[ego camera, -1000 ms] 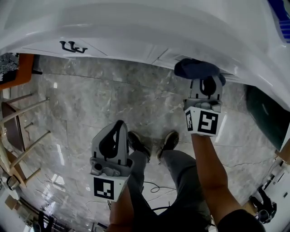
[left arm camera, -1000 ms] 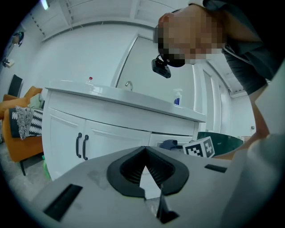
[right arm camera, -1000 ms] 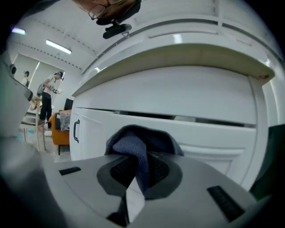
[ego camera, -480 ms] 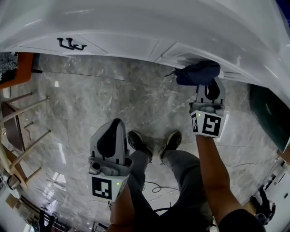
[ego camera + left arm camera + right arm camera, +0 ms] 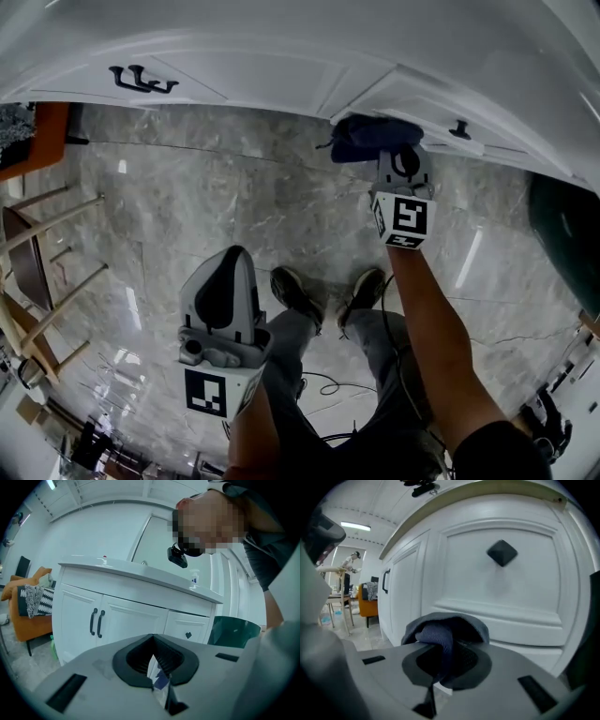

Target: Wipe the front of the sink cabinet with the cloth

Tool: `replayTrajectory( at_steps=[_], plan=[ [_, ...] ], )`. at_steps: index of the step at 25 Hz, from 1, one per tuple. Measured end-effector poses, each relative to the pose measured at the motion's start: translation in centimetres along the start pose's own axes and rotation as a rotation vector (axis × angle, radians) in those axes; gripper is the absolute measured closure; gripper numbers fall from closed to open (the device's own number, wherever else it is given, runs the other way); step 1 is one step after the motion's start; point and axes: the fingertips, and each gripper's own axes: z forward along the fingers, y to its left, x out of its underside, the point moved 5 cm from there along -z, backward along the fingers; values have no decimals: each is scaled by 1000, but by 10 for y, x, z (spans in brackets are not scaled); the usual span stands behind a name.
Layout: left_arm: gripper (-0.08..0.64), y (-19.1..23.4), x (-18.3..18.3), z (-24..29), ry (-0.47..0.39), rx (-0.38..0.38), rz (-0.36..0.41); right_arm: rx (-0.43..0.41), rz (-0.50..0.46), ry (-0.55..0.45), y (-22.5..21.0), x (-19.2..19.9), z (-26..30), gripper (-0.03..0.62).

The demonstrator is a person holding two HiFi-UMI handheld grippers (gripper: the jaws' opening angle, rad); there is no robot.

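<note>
Two grippers are showing. Left gripper (image 5: 234, 255) is hovering over the floor (image 5: 187, 206) with its jaws pressed together on nothing, the sink cabinet (image 5: 272, 80) standing well ahead of its fingertips. Right gripper (image 5: 401, 157) is clamping the dark blue cloth (image 5: 367, 137), which is bunching out past its fingertips up against the white drawer front (image 5: 501, 592); a black knob (image 5: 502, 552) is sitting above them.

A polished grey marble-patterned tile floor (image 5: 216, 206) fills the downward view. A white panelled sink cabinet (image 5: 262, 80) stands on it along the top edge. An orange upholstered chair (image 5: 37, 141) and pale wooden furniture legs (image 5: 56, 281) stand at left, and a dark green bin (image 5: 562, 234) at right. A pair of dark shoes (image 5: 295, 295) is planted mid-floor, with a thin black cable (image 5: 323, 384) looping near them.
</note>
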Motion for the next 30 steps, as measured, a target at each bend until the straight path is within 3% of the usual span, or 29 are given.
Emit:
replayTrajectory(
  at_steps=[6, 8, 10, 15, 21, 25, 30],
  plan=[
    [557, 2, 2, 4, 4, 9, -12, 150, -43, 188, -92, 66, -27, 566],
    [557, 4, 3, 4, 5, 10, -13, 158, -47, 213, -97, 73, -23, 566],
    [557, 4, 5, 6, 10, 11, -13, 114, -53, 200, -74, 68, -10, 566],
    [557, -1, 6, 14, 14, 27, -10, 143, -10, 176, -15, 47, 17, 566],
    [557, 0, -3, 16, 25, 20, -1, 27, 121, 233, 14, 23, 26, 566],
    [557, -6, -24, 6, 54, 21, -8, -46, 57, 112, 12, -52, 2, 566],
    [557, -12, -67, -21, 107, 53, 25, -92, 18, 68, 10, -115, -23, 566]
  ],
)
